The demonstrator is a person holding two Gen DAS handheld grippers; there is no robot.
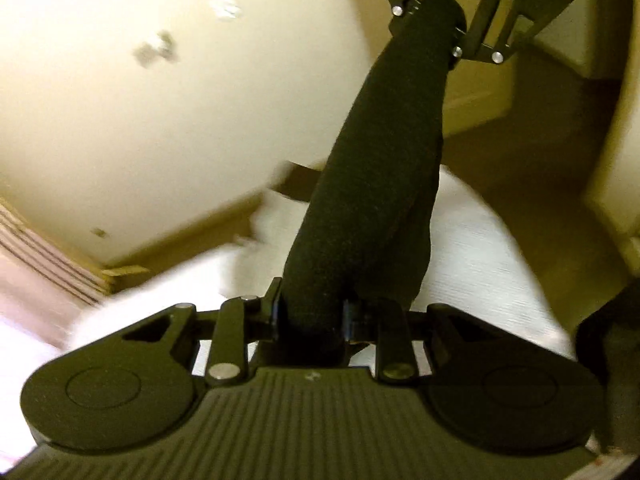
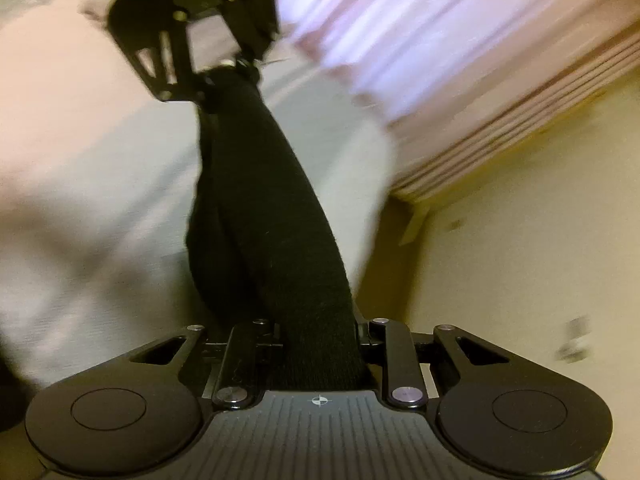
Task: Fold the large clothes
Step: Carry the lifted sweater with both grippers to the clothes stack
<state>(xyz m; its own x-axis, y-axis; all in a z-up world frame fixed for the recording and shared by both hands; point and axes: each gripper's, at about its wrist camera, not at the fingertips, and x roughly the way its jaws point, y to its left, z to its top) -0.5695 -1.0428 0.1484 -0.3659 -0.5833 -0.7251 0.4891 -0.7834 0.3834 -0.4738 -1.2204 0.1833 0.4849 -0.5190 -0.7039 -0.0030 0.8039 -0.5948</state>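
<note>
A black garment (image 1: 372,200), bunched into a long band, is stretched between two hand-held grippers above a white bed (image 1: 480,248). Nearest the lens in the left wrist view, the left gripper (image 1: 310,316) has its fingers closed on one end of the dark cloth, which bulges out just above the clamp. No brand name or lettering can be read on the ribbed housing; only a small pale mark sits at its front edge. From there the fabric runs up and away, clear of the bedding, to the right gripper (image 1: 448,28) near the top of the frame, which pinches the far end.

The right wrist view shows the same span from the other side: the right gripper (image 2: 320,344) is shut on the garment (image 2: 272,200), with a small crosshair mark on its housing and no legible text, and the band rises to the left gripper (image 2: 224,76) at upper left, which clamps it there. The cloth appears folded lengthwise, with two layers visible side by side.

Beyond the bed (image 2: 100,160) lie a yellowish floor (image 1: 520,140), a cream wall (image 1: 120,100) with a few small blurred marks, and pale pink pleated curtains (image 2: 460,40). The background is smeared by motion blur.
</note>
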